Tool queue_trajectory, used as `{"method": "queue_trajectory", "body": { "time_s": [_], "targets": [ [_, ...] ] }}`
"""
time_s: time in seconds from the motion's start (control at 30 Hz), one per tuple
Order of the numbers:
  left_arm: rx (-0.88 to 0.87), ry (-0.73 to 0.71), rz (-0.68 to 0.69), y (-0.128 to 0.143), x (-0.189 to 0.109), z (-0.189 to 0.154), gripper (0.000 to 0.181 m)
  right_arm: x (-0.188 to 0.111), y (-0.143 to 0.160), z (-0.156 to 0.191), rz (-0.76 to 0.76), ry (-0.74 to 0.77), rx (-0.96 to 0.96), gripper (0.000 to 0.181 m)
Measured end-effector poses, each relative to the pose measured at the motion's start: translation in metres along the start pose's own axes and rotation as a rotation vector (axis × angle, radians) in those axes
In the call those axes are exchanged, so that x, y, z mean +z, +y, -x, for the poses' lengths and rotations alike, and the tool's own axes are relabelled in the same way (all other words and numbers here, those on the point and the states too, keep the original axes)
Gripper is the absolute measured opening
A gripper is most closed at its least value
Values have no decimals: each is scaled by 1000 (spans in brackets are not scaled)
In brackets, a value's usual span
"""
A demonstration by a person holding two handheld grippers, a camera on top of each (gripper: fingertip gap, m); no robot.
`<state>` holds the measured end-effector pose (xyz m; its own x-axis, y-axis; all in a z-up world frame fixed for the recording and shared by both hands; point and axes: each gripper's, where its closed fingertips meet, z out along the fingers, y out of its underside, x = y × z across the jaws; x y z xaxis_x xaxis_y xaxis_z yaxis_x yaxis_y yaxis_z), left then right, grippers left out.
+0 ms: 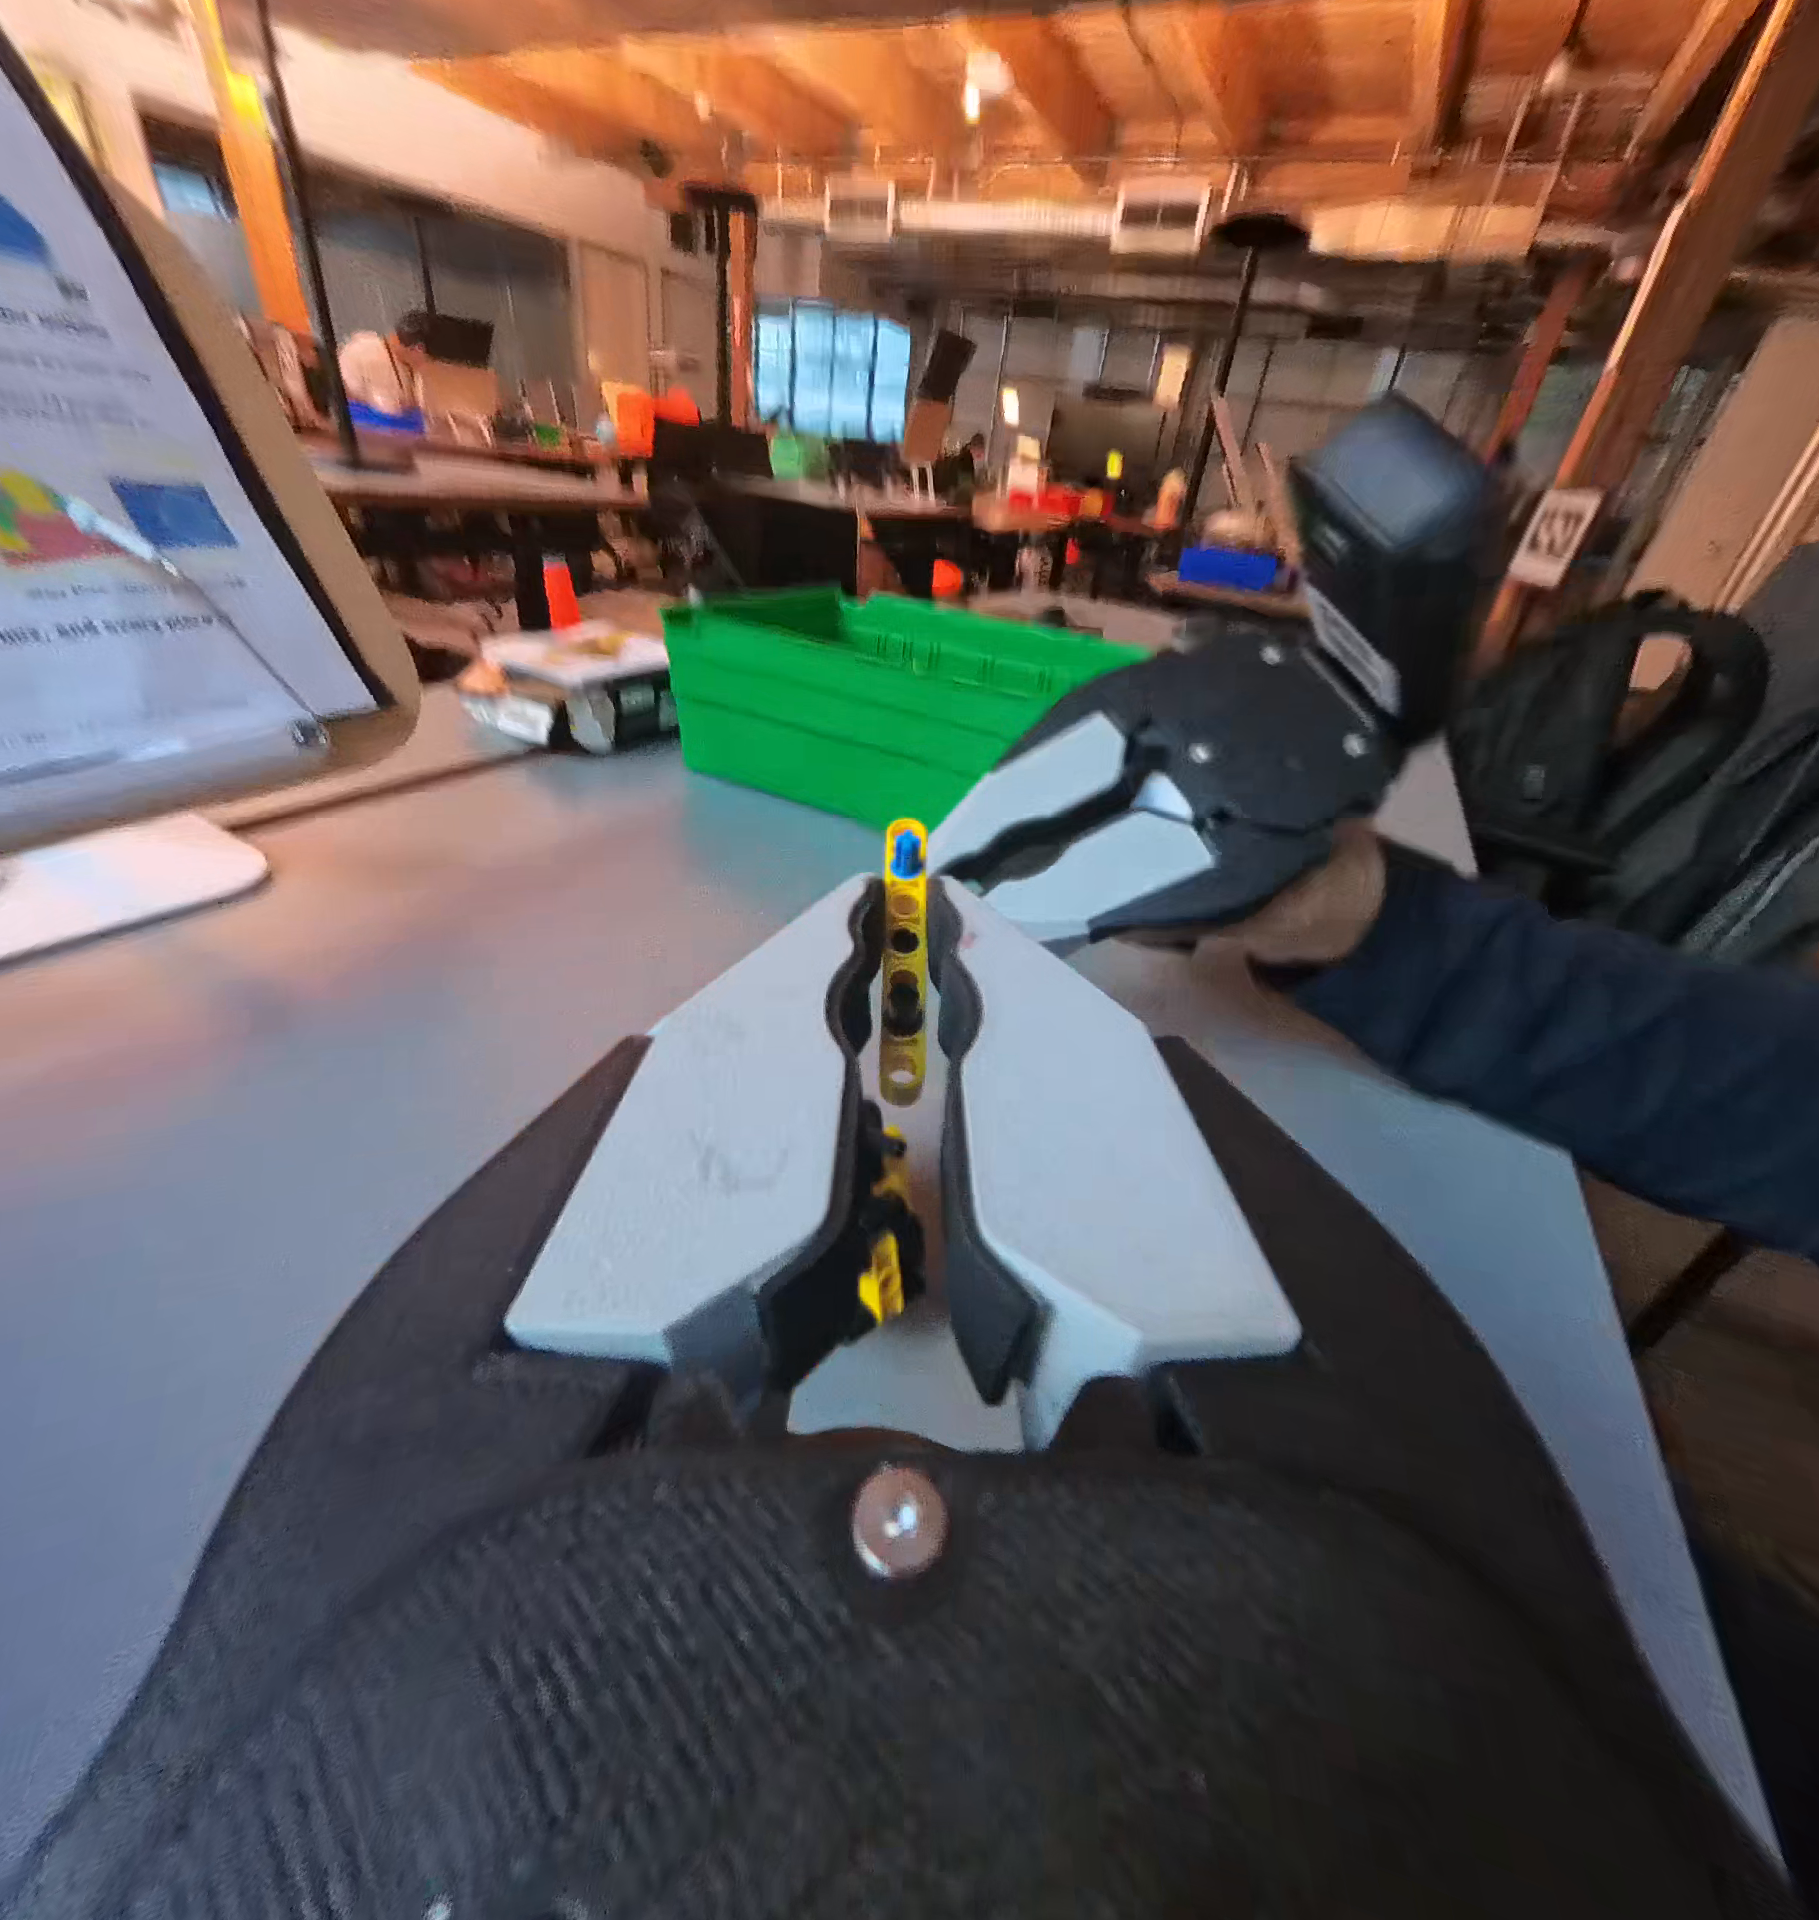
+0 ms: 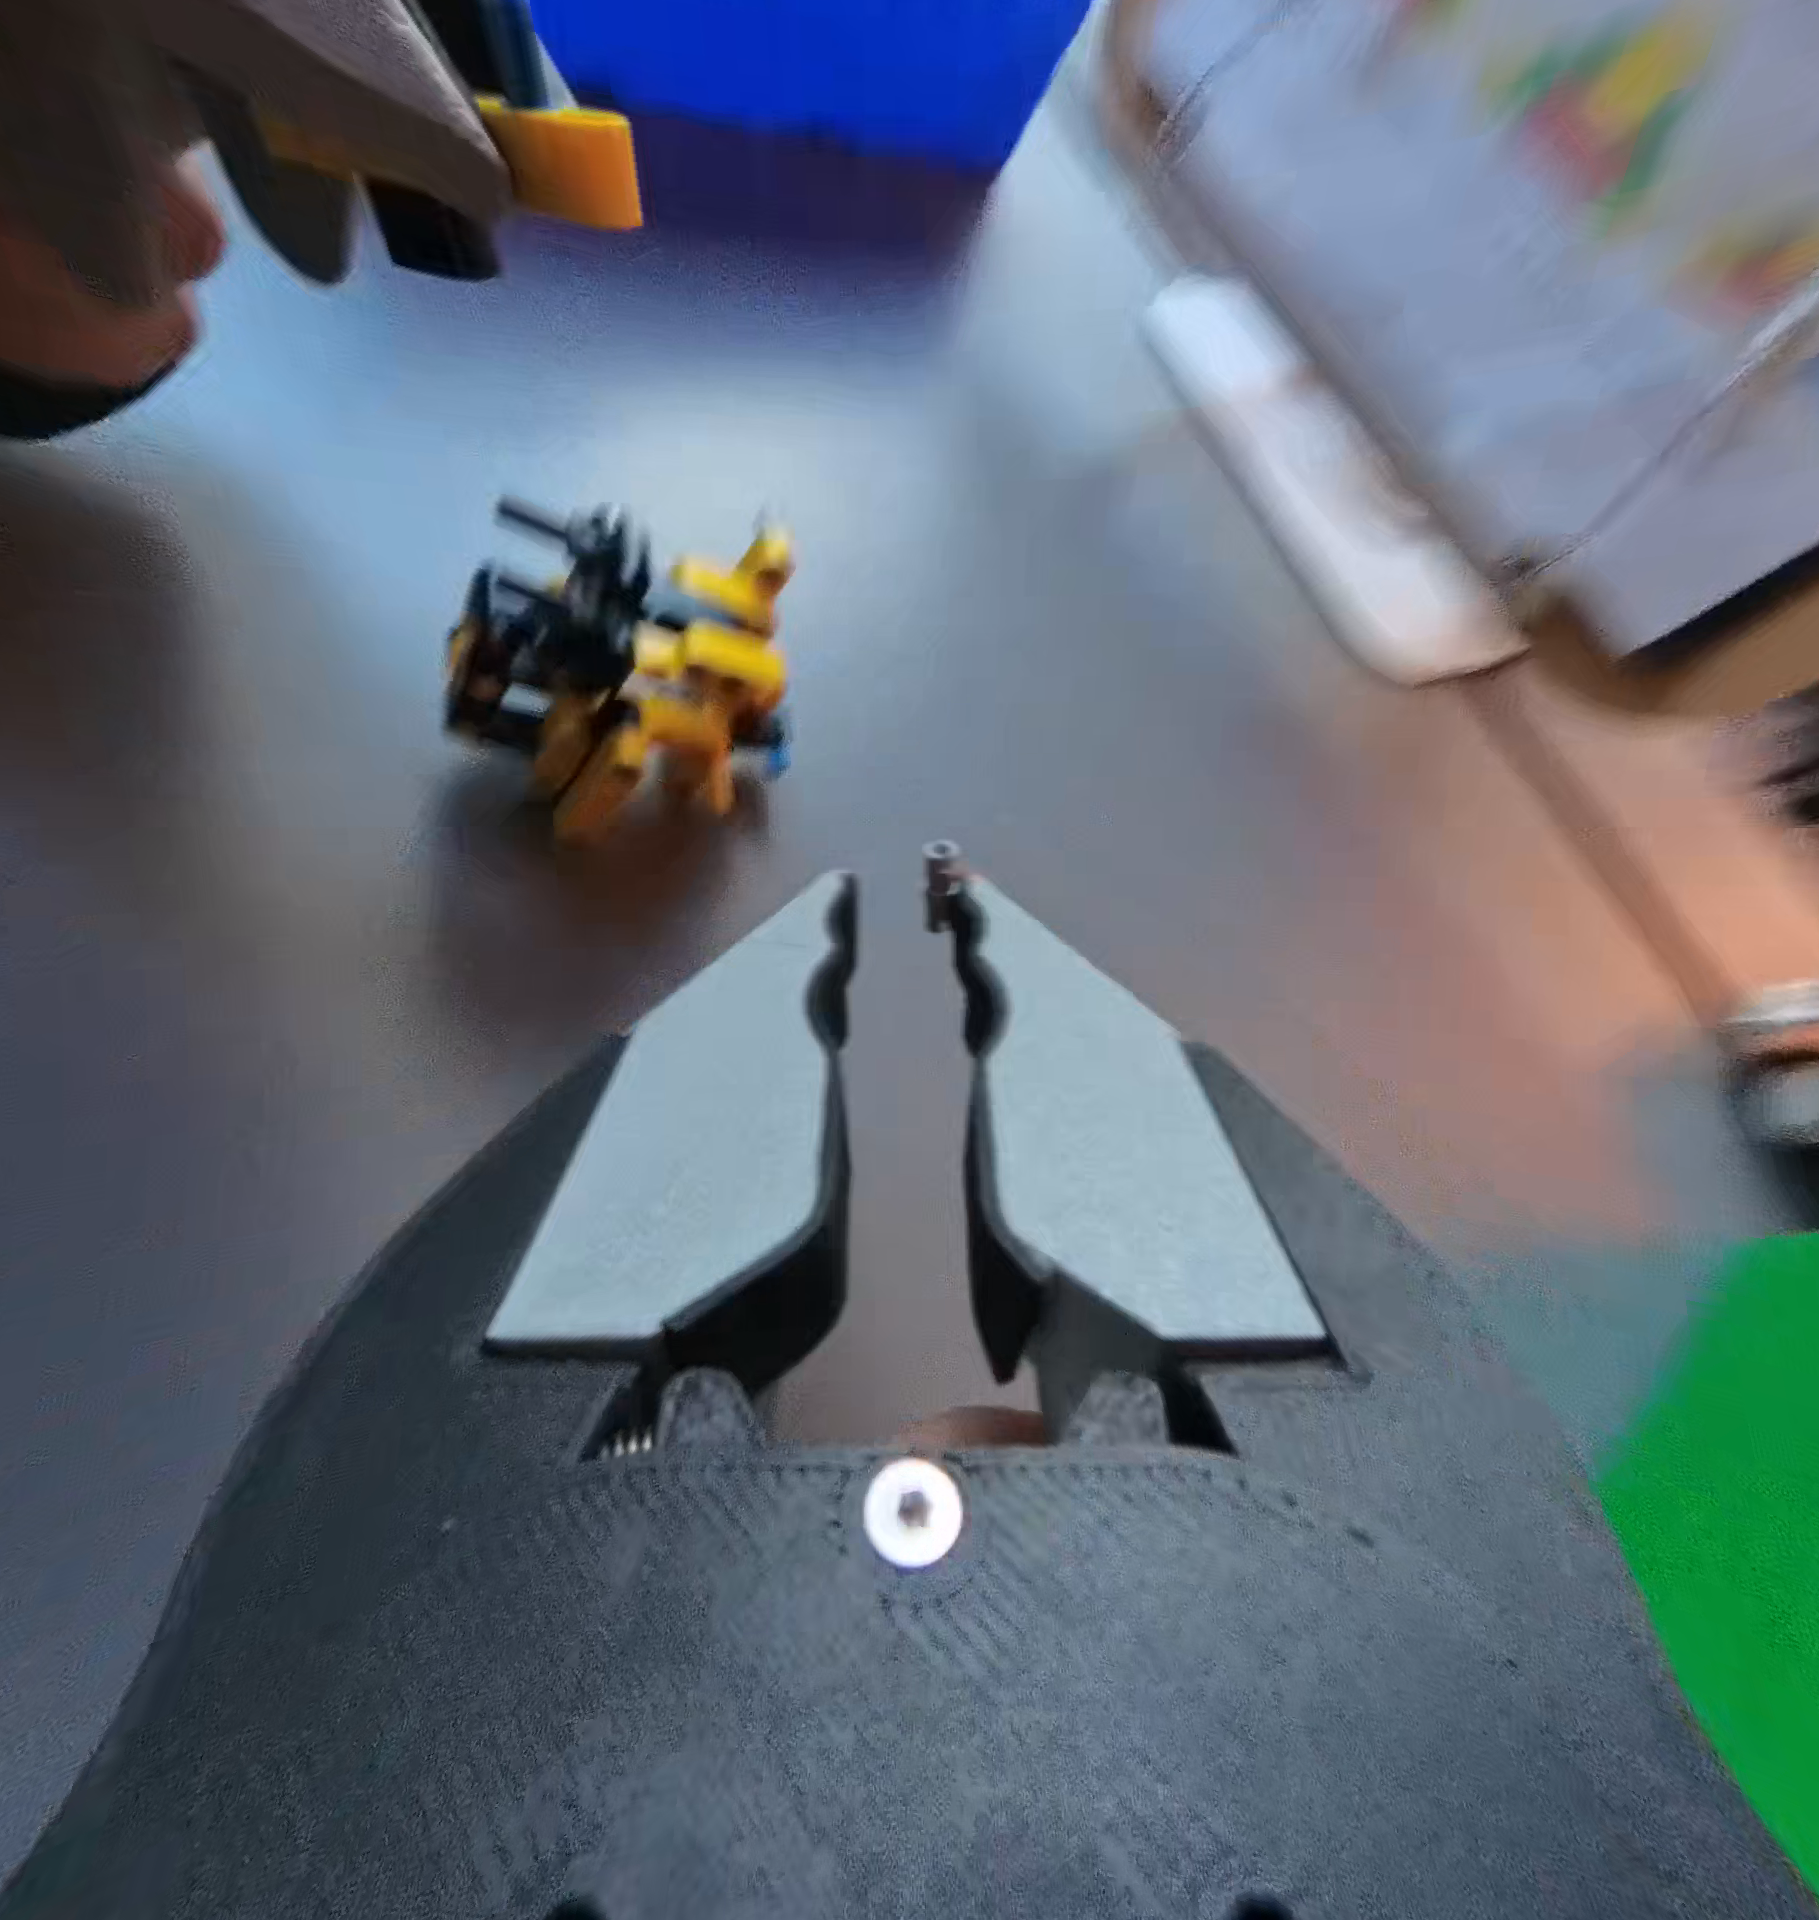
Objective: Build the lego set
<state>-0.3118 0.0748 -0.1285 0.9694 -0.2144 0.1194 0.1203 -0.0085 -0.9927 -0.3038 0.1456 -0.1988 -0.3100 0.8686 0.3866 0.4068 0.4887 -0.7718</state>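
My left gripper (image 1: pixel 905 896) is shut on a yellow beam with holes (image 1: pixel 902 1023), held upright above the table. A blue pin (image 1: pixel 906 854) sits in the beam's top hole. The right gripper's tips (image 1: pixel 952 864) hover just right of that pin. In the right wrist view my right gripper (image 2: pixel 892 885) has its jaws slightly apart, and a small grey pin (image 2: pixel 934 883) clings to the right fingertip. A yellow and black lego model (image 2: pixel 624 675) stands on the grey table (image 2: pixel 988 520) ahead and left. The left gripper with the yellow beam (image 2: pixel 570 166) shows at the top left.
A green bin (image 1: pixel 863 686) stands behind on the table and also shows in the right wrist view (image 2: pixel 1767 1455). A blue bin (image 2: pixel 801 83) is at the far edge. A monitor on a stand (image 1: pixel 105 468) shows building steps at the left. A black backpack (image 1: pixel 1663 748) is at the right.
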Motion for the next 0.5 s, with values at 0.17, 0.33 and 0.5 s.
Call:
{"method": "queue_trajectory", "body": {
  "time_s": [0.17,0.33,0.5],
  "targets": [
    [51,4,179,30,9,-4,4,16,45,18,168,-192,124,26],
    [32,117,247,43,13,-25,4,12,40,22,148,-259,198,29],
    [1,187,306,52,10,-33,4,-40,-30,24,-278,-382,175,9]
  ]
}}
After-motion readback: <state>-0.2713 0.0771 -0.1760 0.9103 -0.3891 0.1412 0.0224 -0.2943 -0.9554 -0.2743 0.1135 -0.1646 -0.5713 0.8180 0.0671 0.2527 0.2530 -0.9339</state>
